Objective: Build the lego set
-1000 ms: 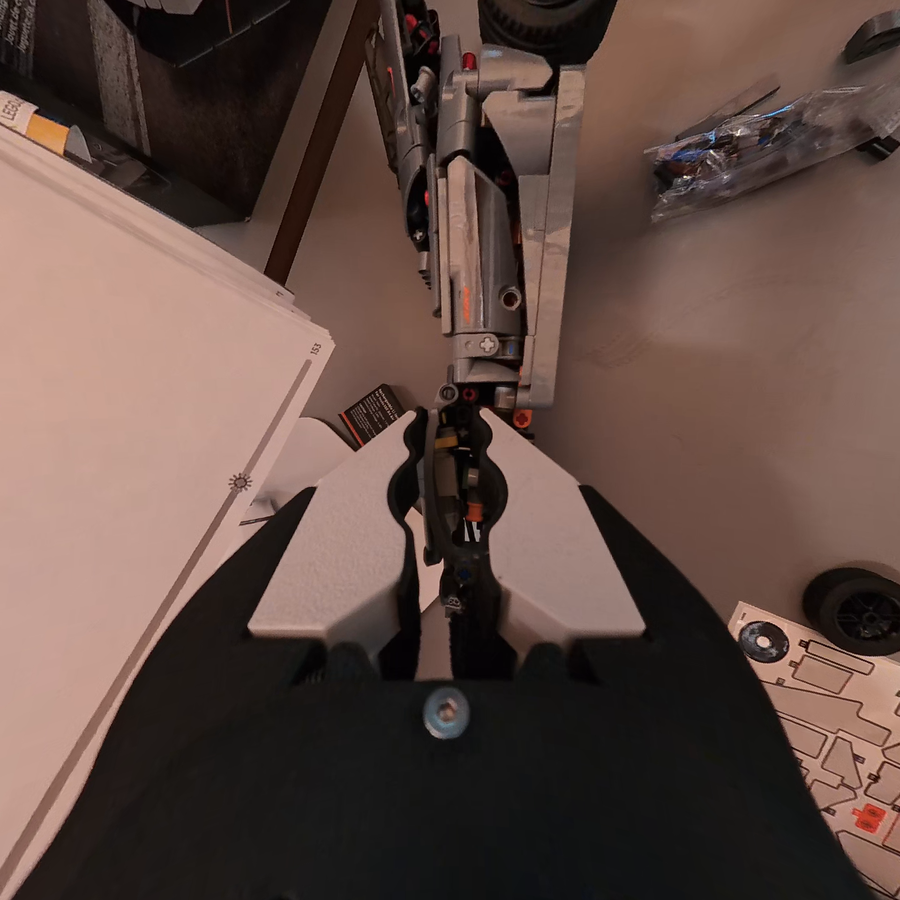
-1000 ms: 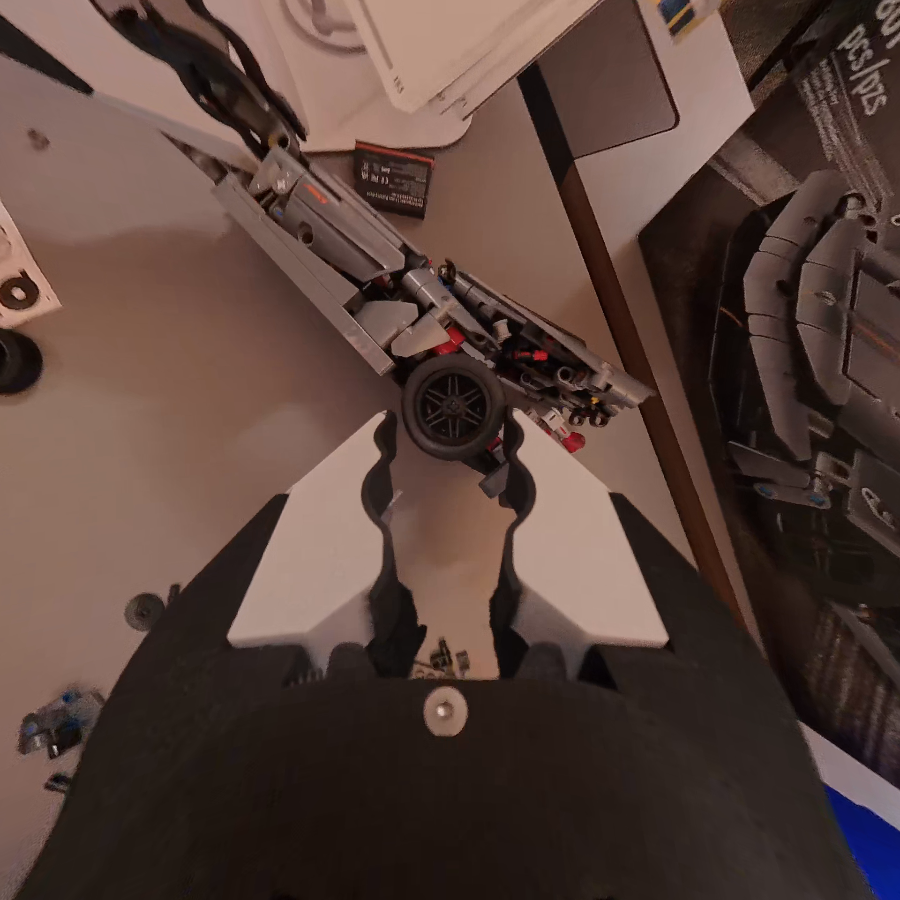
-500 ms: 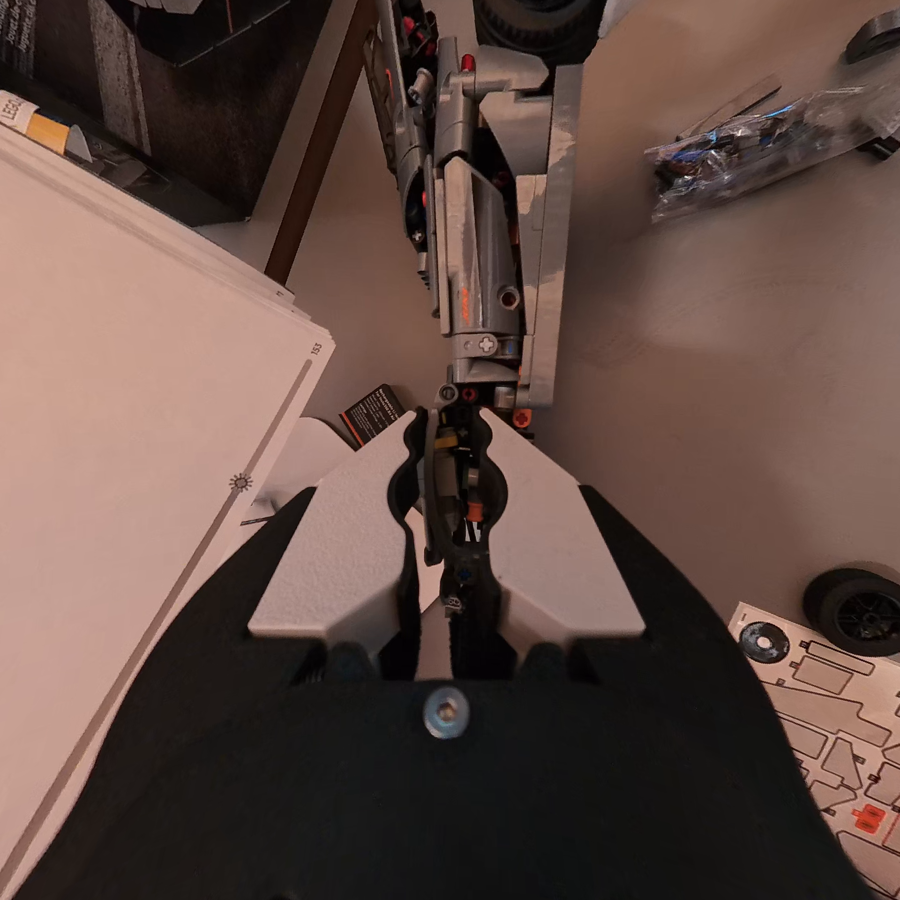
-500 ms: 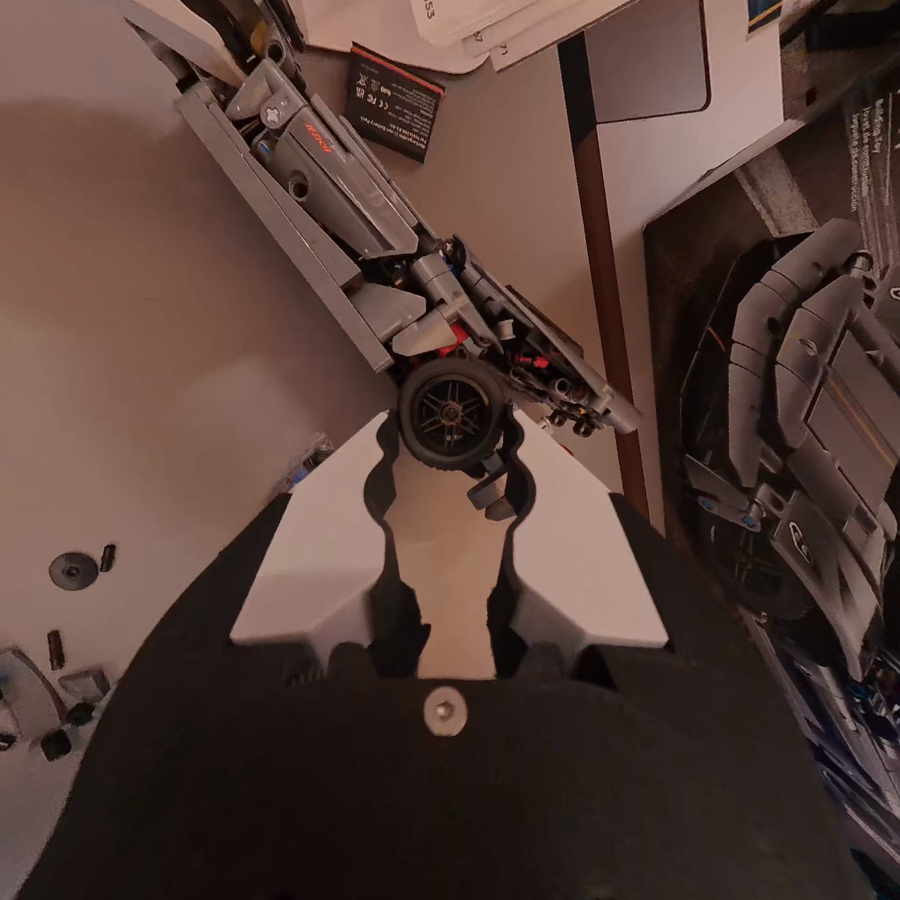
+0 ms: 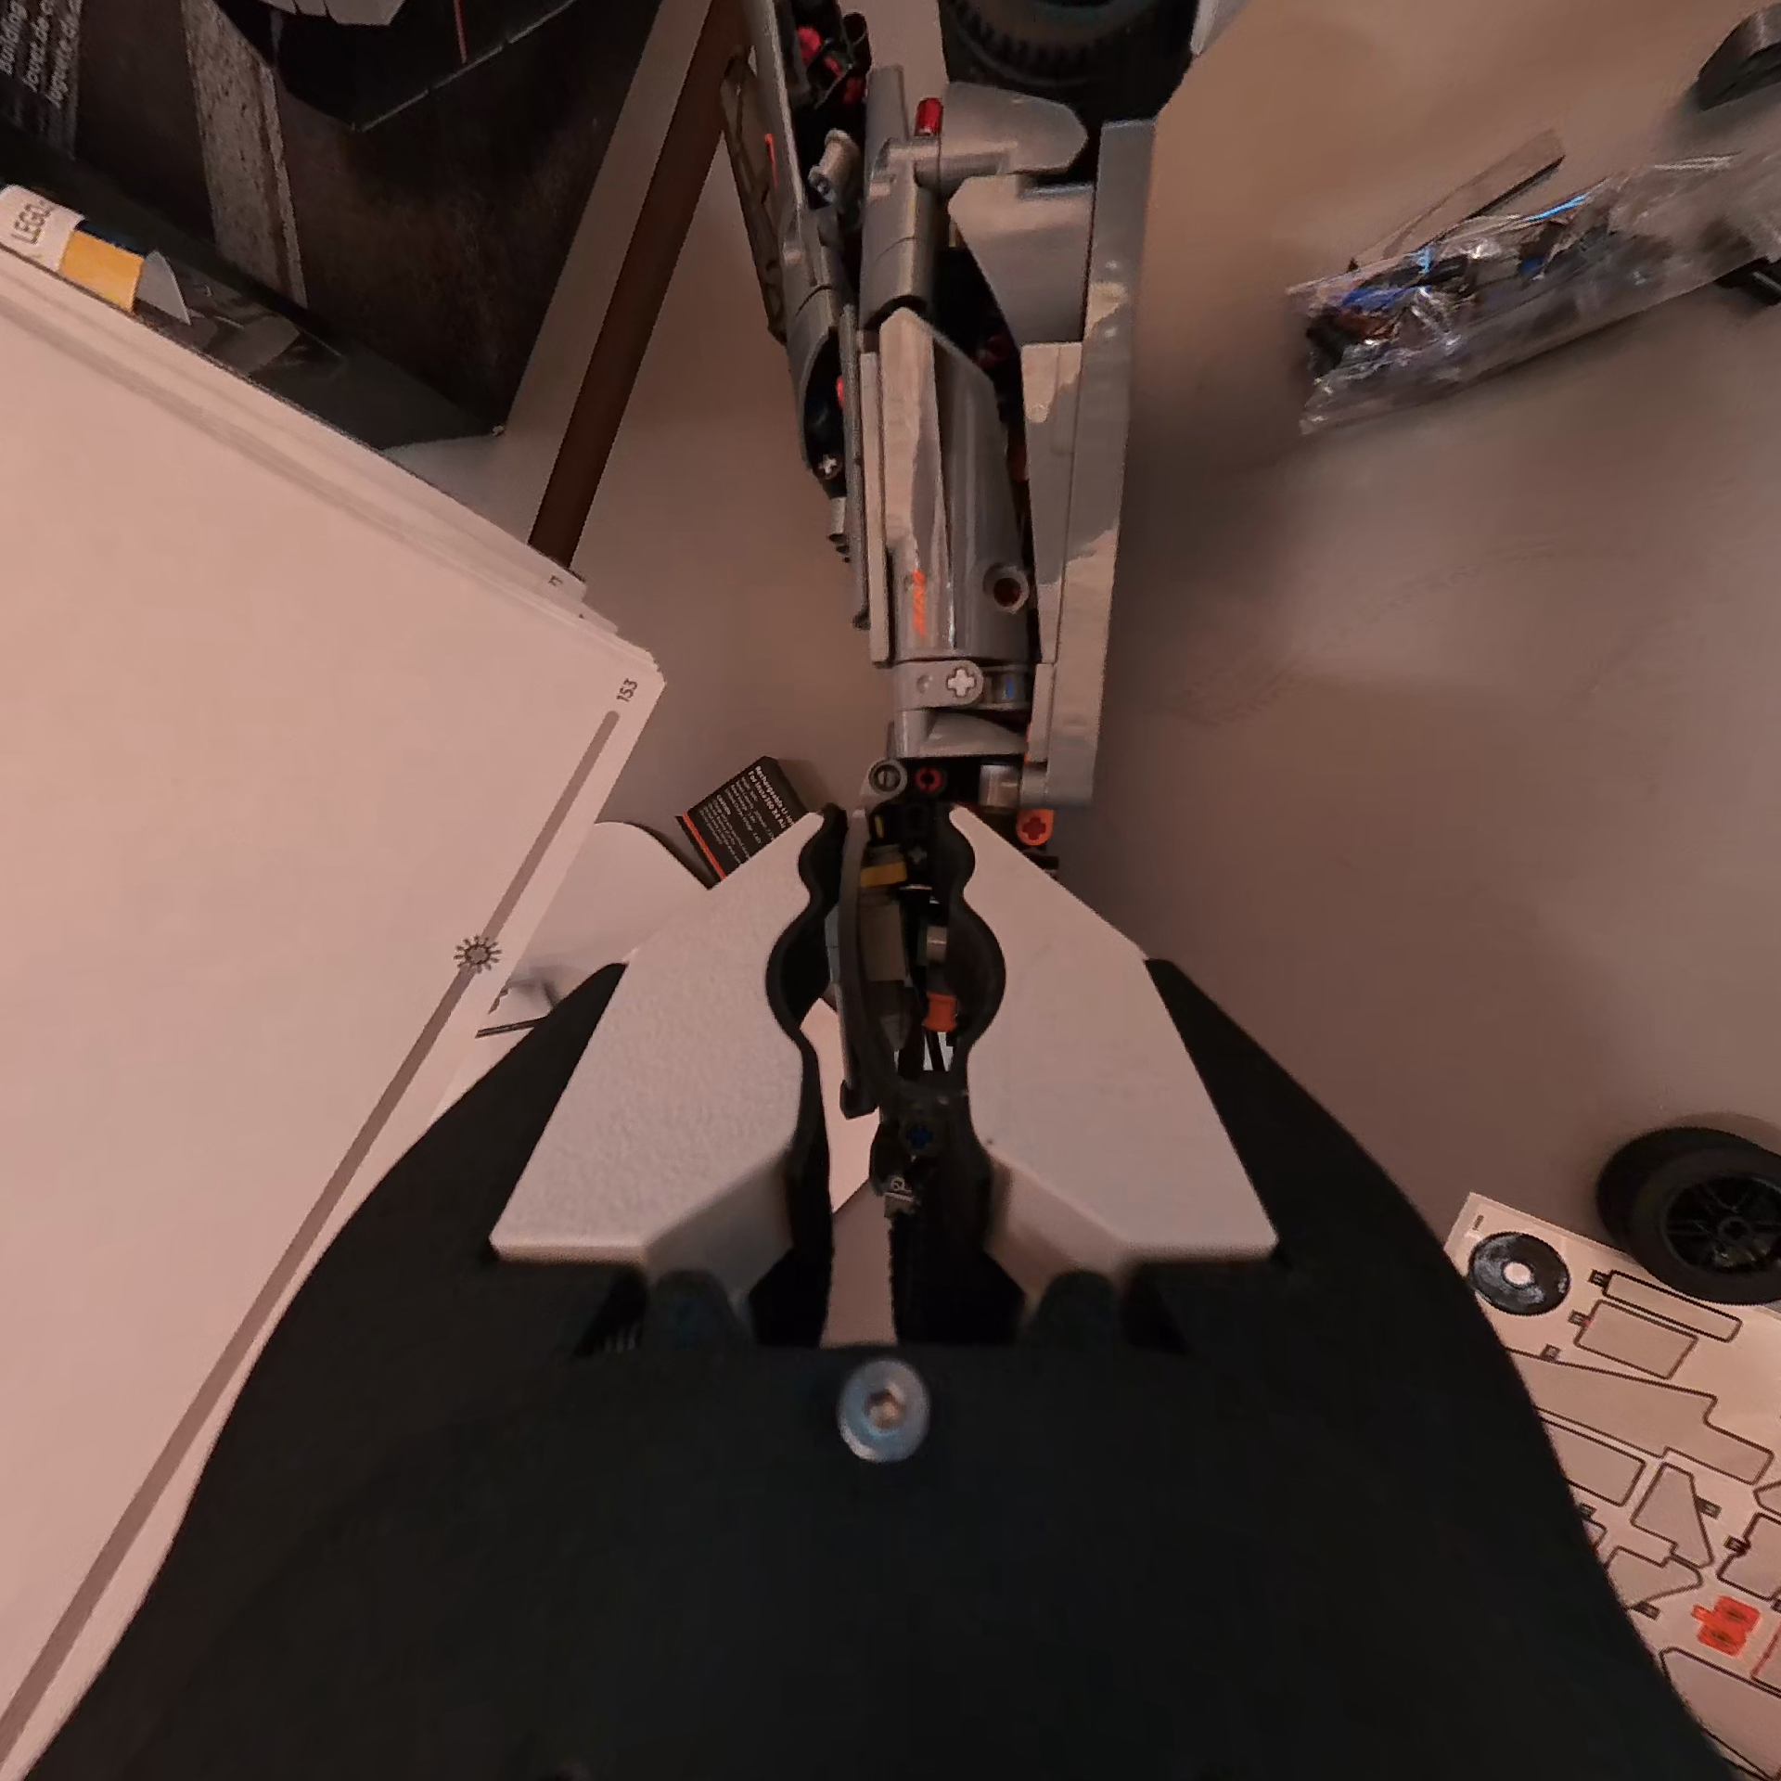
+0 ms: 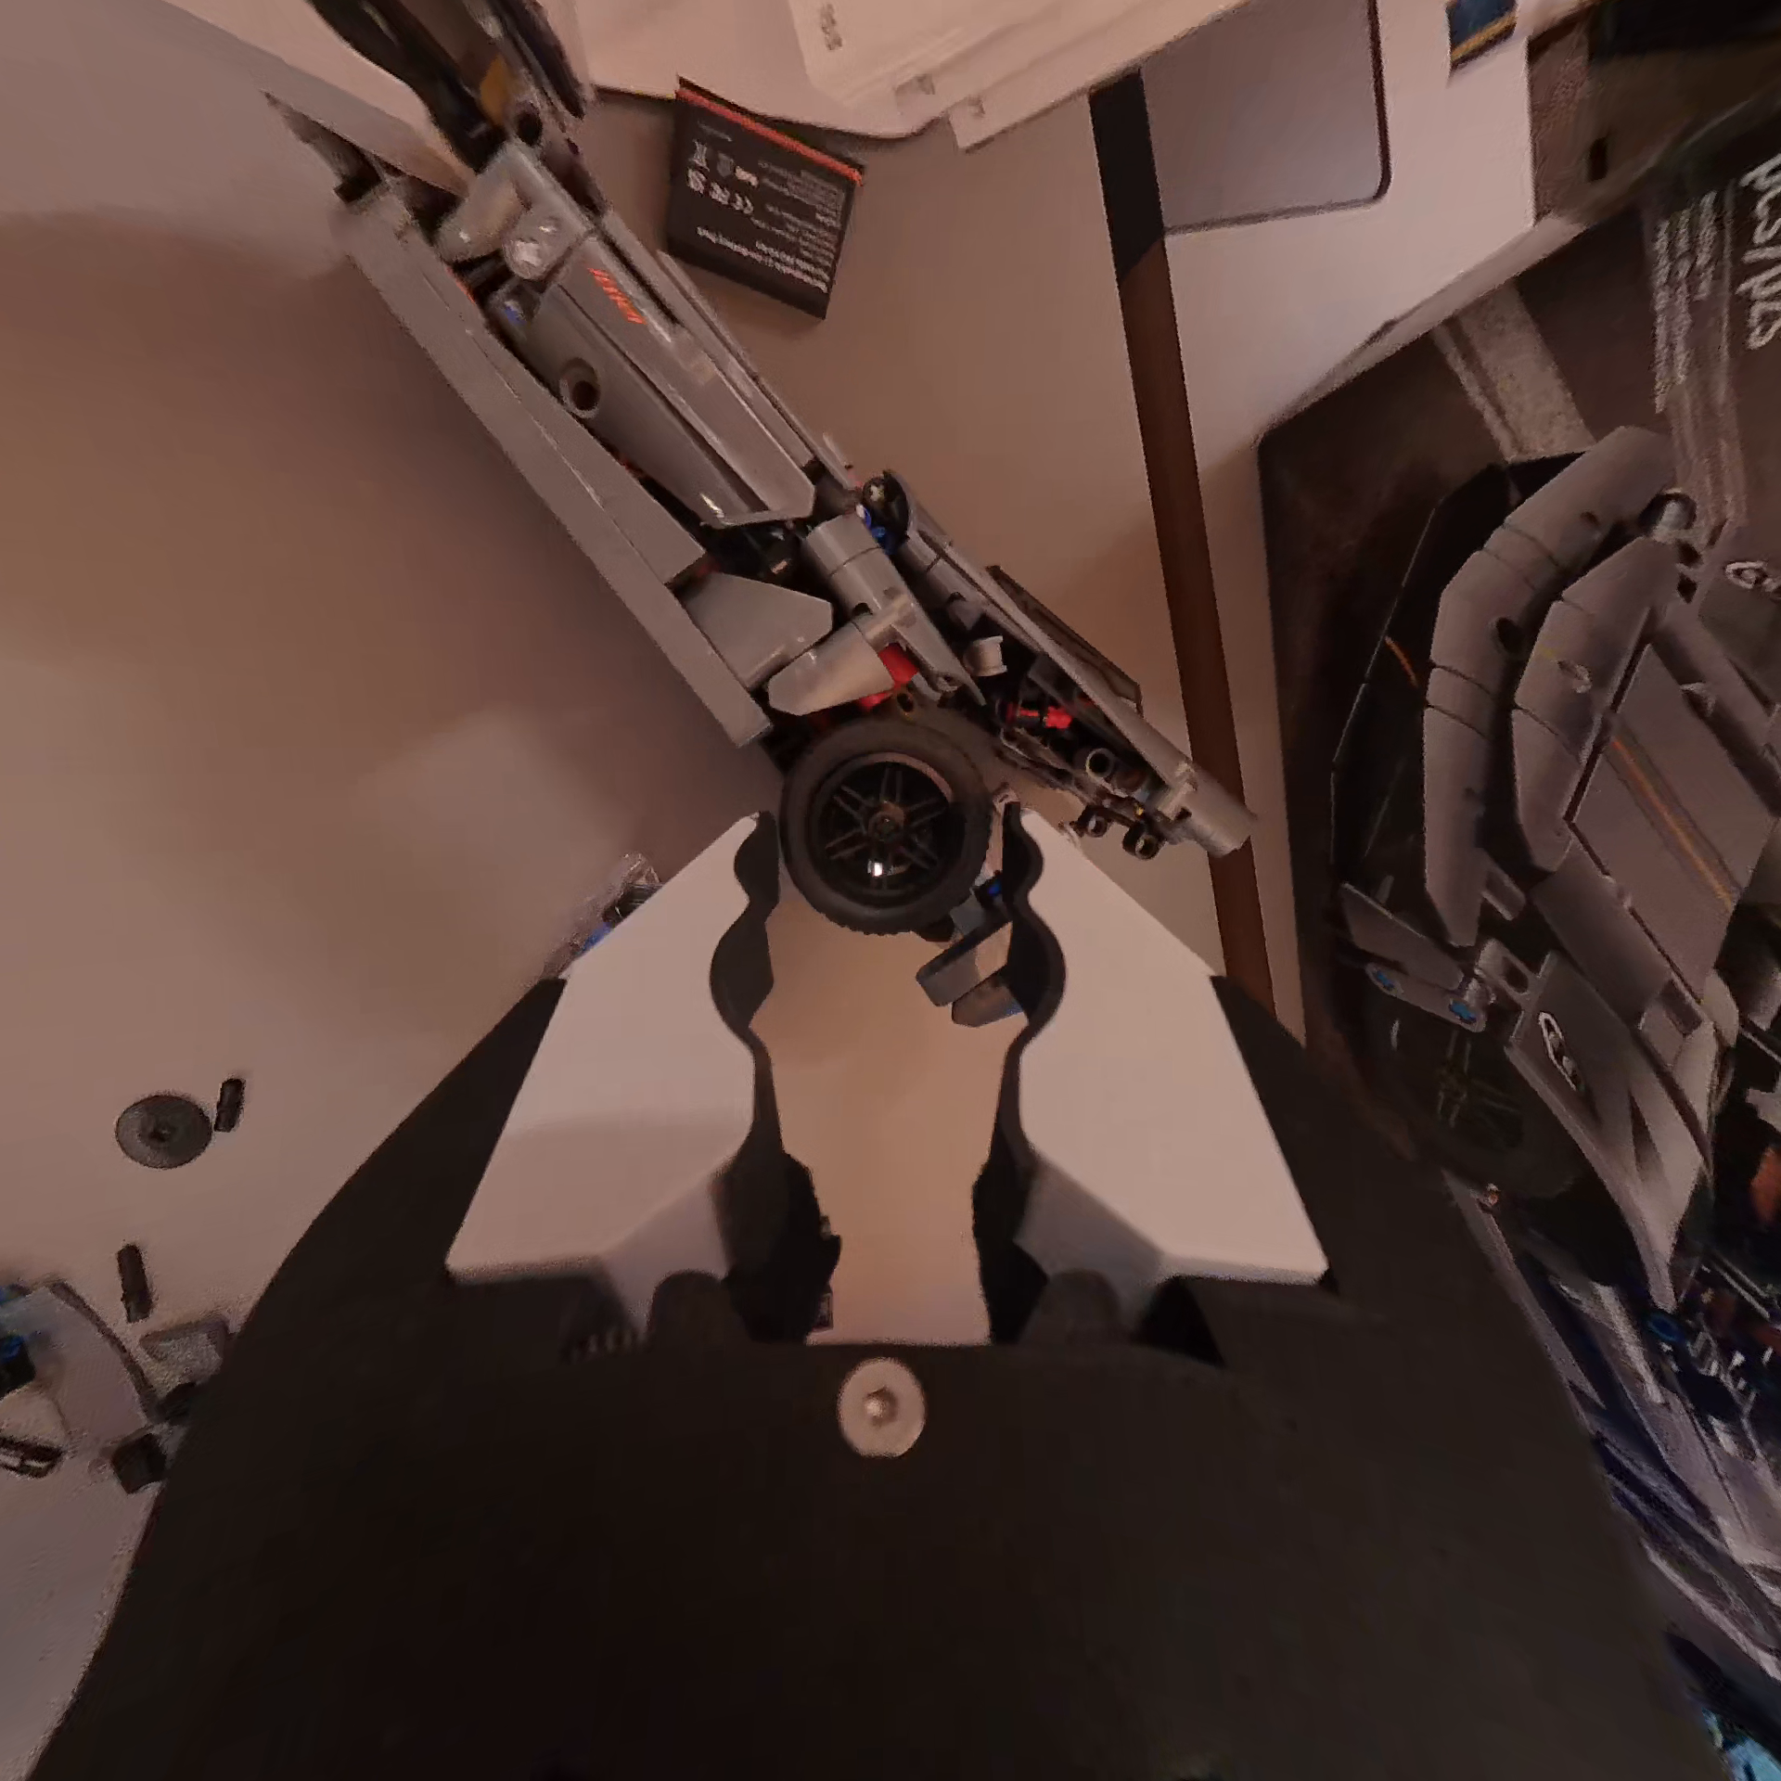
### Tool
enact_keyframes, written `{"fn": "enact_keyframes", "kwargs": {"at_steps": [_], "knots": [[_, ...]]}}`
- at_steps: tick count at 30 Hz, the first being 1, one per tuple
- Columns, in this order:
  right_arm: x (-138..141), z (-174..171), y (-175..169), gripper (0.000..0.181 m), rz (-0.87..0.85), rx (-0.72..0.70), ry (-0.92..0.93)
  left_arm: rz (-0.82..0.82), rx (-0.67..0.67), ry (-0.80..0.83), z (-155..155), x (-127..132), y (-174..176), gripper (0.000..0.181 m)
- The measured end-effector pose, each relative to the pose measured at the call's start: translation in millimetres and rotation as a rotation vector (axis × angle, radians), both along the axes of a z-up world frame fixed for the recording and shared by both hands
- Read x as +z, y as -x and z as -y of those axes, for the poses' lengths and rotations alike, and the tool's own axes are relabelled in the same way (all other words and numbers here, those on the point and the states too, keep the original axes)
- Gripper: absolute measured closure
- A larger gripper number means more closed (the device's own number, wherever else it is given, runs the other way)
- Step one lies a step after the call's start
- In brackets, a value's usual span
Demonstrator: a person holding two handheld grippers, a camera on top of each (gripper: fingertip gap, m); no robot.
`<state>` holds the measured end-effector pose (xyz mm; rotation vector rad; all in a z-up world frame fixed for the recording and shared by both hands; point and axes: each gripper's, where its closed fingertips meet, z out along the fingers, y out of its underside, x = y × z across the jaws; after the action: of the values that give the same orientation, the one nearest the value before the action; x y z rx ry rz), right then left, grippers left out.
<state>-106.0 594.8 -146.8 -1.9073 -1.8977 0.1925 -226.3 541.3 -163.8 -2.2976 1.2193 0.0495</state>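
Observation:
A grey lego car (image 5: 964, 463) lies on the table, partly built. My left gripper (image 5: 891, 819) is shut on the car's narrow near end, with dark and orange parts between the fingers. In the right wrist view the car (image 6: 636, 385) runs diagonally. A black wheel (image 6: 882, 834) sits at its lower end. My right gripper (image 6: 885, 819) has its fingertips against both sides of the tyre. A small grey piece (image 6: 964, 969) hangs next to the right finger.
An open instruction booklet (image 5: 289, 819) lies to the left, with a black card (image 5: 737, 819) beside it. A bag of parts (image 5: 1503, 279), a loose wheel (image 5: 1701, 1224) and a sticker sheet (image 5: 1658, 1426) lie to the right. The set's box (image 6: 1542, 819) lies beyond the table edge. Small loose parts (image 6: 159, 1128) lie at the left. My hands' fingertips stand some 15 cm from each other. The black card (image 5: 737, 819) is closer to my left gripper, around 11 cm from its tips; the right tips are 20 cm off. The right camera catches it too, in the right wrist view (image 6: 810, 207).
The right gripper has swung around and moved closer while the wheel stayed between its tips. The car looks steeper in that view. The left gripper and the car have barely moved.

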Motion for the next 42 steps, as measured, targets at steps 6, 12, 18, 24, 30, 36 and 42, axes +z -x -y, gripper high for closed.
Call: {"fn": "enact_keyframes", "kwargs": {"at_steps": [6, 12, 18, 24, 30, 36, 42], "knots": [[-8.6, -1.0, -1.6, 0.135, -0.010, 0.025, -0.018, 0.002, -0.005, 0.001, 0.5, 0.1, -0.8, 0.166], [5.3, -1.9, -1.0, 0.136, -0.086, -0.029, 0.003, 0.003, -0.001, 0.000, -0.4, -0.2, 0.0, 0.165], [65.0, 40.8, -18.1, 0.136, -0.284, 0.002, -0.022, 0.011, -0.012, 0.006, -0.3, -0.1, -1.5, 0.165], [71.4, 96.7, -39.0, 0.144, -0.284, 0.013, -0.057, 0.004, -0.017, -0.010, -0.8, 0.5, -1.2, 0.164], [45.6, 123.7, -29.1, 0.142, -0.299, -0.005, -0.092, 0.020, 0.002, -0.063, -8.5, 5.1, 2.7, 0.168], [9.3, 132.1, 2.8, 0.140, -0.231, 0.029, -0.062, 0.080, -0.005, -0.055, -7.5, 6.5, 1.8, 0.168], [-1.1, 149.2, 30.0, 0.138, -0.244, 0.085, 0.007, 0.100, -0.004, -0.064, -11.3, 7.9, 5.7, 0.169]]}}
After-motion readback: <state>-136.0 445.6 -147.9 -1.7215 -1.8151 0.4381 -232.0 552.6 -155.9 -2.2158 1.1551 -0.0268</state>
